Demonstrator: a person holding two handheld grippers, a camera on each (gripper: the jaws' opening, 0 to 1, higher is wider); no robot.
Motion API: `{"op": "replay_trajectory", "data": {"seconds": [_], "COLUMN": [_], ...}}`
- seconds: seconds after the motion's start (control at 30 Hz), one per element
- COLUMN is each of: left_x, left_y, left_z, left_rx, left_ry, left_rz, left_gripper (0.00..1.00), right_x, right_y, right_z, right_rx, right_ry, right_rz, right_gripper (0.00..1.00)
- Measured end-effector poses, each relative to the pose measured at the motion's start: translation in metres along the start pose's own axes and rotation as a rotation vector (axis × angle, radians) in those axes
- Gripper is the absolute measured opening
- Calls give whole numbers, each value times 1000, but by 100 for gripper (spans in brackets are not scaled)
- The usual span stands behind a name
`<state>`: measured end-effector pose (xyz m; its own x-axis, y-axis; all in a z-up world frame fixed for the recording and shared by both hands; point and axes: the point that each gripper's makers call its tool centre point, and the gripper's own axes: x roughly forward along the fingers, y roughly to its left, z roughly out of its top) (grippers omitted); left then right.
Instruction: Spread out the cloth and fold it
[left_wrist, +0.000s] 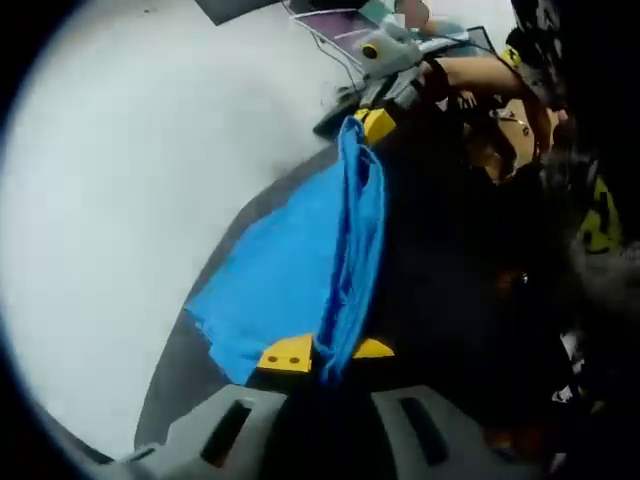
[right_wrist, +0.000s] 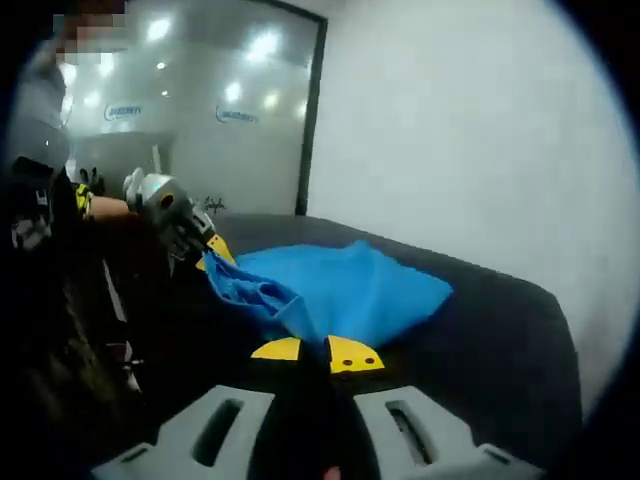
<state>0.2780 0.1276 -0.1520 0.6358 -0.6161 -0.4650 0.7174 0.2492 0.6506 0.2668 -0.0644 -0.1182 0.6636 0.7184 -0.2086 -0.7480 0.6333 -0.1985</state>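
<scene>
Cloth (left_wrist: 300, 260) is being clamped by left gripper (left_wrist: 325, 353) and right gripper (right_wrist: 316, 352), stretched taut above the desk (right_wrist: 500, 330) for spreading.

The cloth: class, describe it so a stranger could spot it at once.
Find the dark table by the white wall. Over it hangs the cloth, stretched between the left hand-held gripper and the right hand-held gripper. It is the one bright blue thing there.
</scene>
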Motion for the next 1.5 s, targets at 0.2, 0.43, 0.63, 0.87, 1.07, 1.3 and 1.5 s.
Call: {"op": "replay_trajectory", "data": {"seconds": [0.2,0.43,0.63,0.87,1.07,1.3,1.5], "left_x": [-22,-30,-27,-17,-13,-14,-20], "left_y": [0,5,5,6,0,-9,4], "left_z": [-14,-19,-14,-6,1,3,9], "left_rx": [3,22,130,249,414,563,423], "left_ry": [62,62,41,24,-10,7,-8], "left_rz": [-5,12,25,57,55,41,81], "left_gripper": [5,13,15,15,14,6,0], "right_x": [-17,-22,-18,-6,-4,-11,-16], "right_y": [12,38,39,40,33,29,25], "right_z": [18,28,-28,-18,-24,-27,-14], "right_rx": [131,-118,-340,-425,-536,-473,-428], "right_ry": [-46,34,267,107,149,128,84], "right_rz": [-31,-17,-14,-39,-41,-46,-96], "right_gripper": [17,22,22,18,3,0,0]}}
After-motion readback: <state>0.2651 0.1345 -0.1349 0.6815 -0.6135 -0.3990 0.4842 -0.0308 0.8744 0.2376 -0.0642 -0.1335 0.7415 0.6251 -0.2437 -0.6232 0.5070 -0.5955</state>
